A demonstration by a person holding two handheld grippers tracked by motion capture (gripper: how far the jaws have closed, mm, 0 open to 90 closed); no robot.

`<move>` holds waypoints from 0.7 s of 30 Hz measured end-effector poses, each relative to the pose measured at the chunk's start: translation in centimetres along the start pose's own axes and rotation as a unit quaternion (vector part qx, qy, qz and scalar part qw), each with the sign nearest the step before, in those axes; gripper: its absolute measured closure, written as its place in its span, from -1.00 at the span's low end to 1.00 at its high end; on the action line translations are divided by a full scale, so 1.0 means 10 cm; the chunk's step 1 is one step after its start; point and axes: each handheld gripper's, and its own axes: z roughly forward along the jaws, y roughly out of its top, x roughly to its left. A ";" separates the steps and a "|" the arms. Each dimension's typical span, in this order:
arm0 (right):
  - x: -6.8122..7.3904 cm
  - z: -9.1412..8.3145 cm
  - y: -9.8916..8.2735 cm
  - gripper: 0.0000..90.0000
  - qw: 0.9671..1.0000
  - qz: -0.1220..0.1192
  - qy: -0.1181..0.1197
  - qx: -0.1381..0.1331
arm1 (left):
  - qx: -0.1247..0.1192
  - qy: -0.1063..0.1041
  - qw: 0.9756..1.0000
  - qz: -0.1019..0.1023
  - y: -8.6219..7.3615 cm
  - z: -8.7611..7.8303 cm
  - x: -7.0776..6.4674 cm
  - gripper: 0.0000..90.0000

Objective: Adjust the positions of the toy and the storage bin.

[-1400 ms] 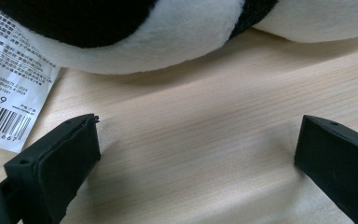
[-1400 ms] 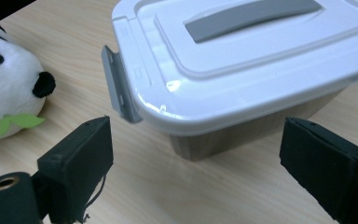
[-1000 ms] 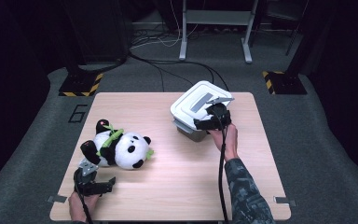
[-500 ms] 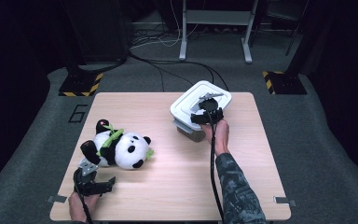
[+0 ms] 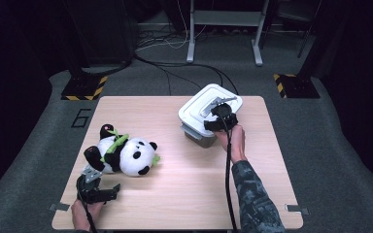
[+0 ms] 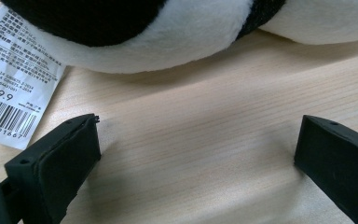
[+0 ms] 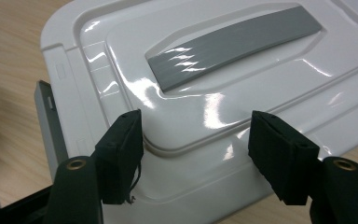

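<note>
floor marking – "6", panda's paper tag – "29.9" (barcode digits "591667")

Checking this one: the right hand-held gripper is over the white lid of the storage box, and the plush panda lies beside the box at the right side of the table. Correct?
Not quite. The right hand-held gripper is over the white lid of the storage box, but the plush panda lies at the table's left side, well apart from the box, as the high view shows.

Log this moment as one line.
right gripper: jaws just closing over white box lid, no grip seen | left gripper: open, beside toy panda | table
</note>
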 end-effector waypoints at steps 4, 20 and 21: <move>0.00 0.00 0.01 -0.25 1.000 -0.004 -0.002 0.002 | 0.000 0.000 1.000 0.000 0.00 0.00 0.00 -1.00; 0.10 0.22 0.30 -0.24 0.999 0.026 -0.036 -0.024 | 0.000 0.000 1.000 0.000 0.00 0.00 0.00 -1.00; 0.10 0.24 0.32 -0.24 0.998 0.031 -0.039 -0.023 | -0.002 0.001 1.000 -0.001 0.00 0.00 0.00 -1.00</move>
